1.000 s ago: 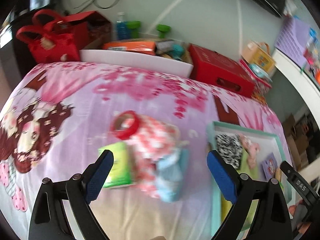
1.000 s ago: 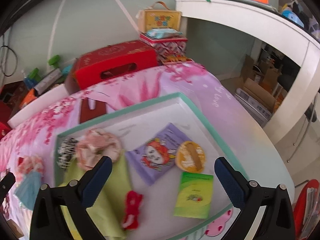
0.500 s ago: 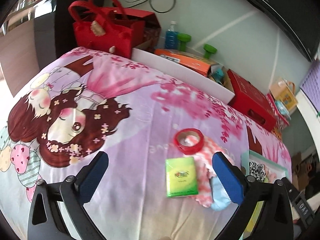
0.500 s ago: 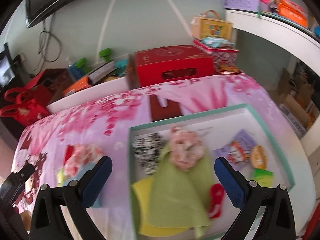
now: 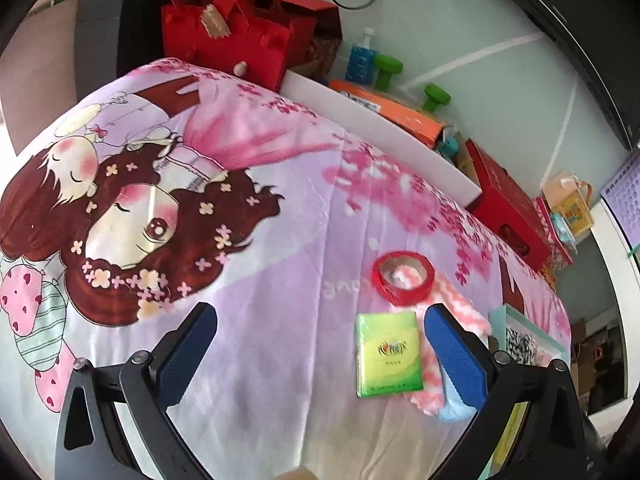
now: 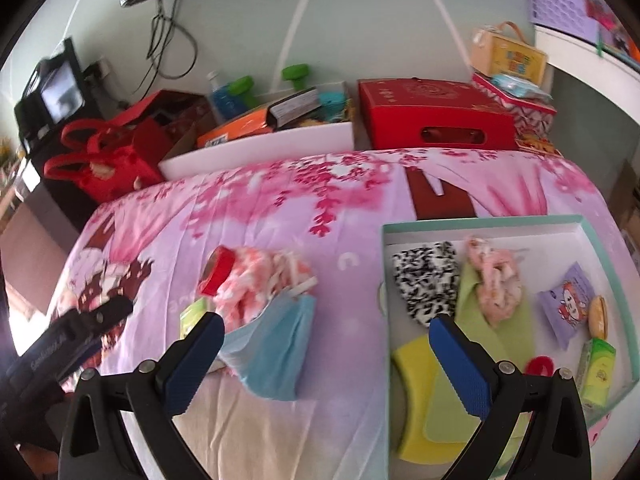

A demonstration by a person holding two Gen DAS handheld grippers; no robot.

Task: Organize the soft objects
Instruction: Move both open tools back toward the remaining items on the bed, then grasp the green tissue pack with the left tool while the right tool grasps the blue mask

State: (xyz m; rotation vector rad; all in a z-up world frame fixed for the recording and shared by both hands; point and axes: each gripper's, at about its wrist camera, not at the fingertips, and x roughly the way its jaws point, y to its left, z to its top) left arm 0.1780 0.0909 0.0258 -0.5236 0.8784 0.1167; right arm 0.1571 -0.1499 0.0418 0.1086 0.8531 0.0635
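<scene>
Left jaws: your left gripper [image 5: 320,354] stands fully spread with nothing between the pads; they have just finished opening. Only bare bedsheet [image 5: 280,240] lies in the gap.
Right jaws: your right gripper [image 6: 326,360] is released too, wide apart and empty, hanging over the strip between the loose pile and the tray.
Nearest pieces: the blue cloth [image 6: 276,352] lies just ahead of the right gripper's left pad, partly under the pink patterned cloth [image 6: 260,276]. The green tissue pack [image 5: 389,354] sits just inside the left gripper's right pad, touching the pink cloth.
On top: the red tape roll [image 5: 402,278] rests on the pink cloth's far end.
Already sorted: the teal-rimmed tray [image 6: 480,222] holds a black-and-white cloth [image 6: 426,280], a pink scrunchie [image 6: 498,280], green and yellow cloths, a purple pack [image 6: 566,304], a second green pack and some small bits.
Still left: by my reading you are well past halfway; the pile on the bedsheet remains outside the tray.
</scene>
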